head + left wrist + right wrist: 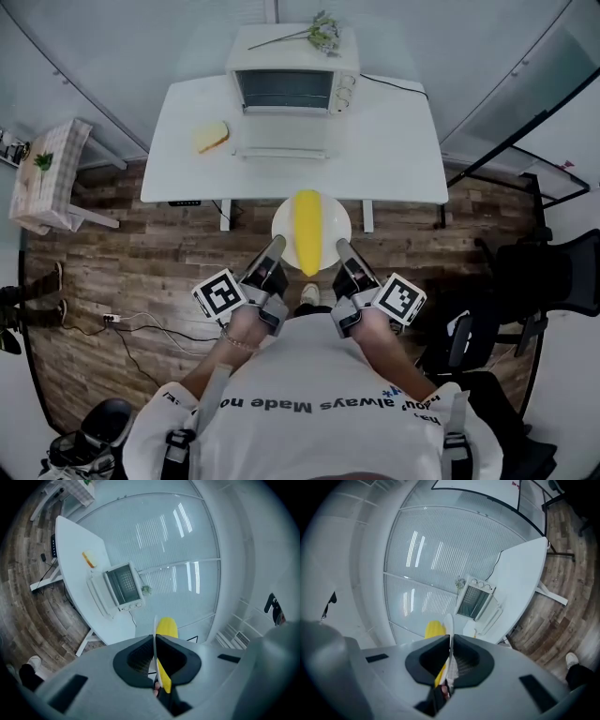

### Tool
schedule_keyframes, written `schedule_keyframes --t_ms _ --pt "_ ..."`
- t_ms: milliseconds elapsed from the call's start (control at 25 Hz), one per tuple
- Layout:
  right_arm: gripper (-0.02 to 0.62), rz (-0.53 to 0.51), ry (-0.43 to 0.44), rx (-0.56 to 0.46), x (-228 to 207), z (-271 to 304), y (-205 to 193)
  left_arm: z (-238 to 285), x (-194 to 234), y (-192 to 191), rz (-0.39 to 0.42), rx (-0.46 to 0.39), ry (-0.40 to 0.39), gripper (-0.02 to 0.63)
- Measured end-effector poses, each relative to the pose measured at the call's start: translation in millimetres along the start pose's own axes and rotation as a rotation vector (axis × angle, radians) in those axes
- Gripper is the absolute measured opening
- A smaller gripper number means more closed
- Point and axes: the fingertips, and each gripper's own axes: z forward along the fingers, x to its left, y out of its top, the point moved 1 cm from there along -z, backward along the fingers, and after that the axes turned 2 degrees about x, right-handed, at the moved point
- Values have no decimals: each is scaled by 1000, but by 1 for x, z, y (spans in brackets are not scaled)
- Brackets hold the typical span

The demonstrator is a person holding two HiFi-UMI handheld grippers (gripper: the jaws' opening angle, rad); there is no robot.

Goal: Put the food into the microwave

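Observation:
A yellow corn cob (307,230) lies on a round white plate (284,225) that I carry in mid-air over the wood floor, just short of the white table. My left gripper (272,255) is shut on the plate's near-left rim, my right gripper (343,255) on its near-right rim. In the left gripper view the plate (155,639) shows edge-on between the jaws with the corn (166,629) behind it; the right gripper view shows the same plate (449,625) and corn (435,630). The white microwave (293,80) stands at the table's far middle with its door (281,150) folded down open.
A piece of yellow bread (212,137) lies on the white table (394,150) left of the microwave. A sprig of flowers (322,33) rests on top of the microwave. A small checked side table (47,173) stands at left, a black office chair (539,281) at right.

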Motion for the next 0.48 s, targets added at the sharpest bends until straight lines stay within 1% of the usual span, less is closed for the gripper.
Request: schedule_keyframes --t_ms 80,120,240,280,360,480 --pt "28 0 2 4 -5 5 14 13 6 3 19 3 37 18" --pt "28 -3 3 6 -8 8 21 20 7 4 22 2 38 18" --pt "28 0 8 13 -14 15 39 45 -4 7 -9 -17 -20 18" --pt "28 7 5 15 -17 17 43 51 -5 8 -17 -23 -27 18" --pt "28 17 -3 20 -21 20 50 59 -3 9 -30 -29 -23 18" --pt "28 3 11 28 -21 27 58 66 0 12 -30 -30 -11 18"
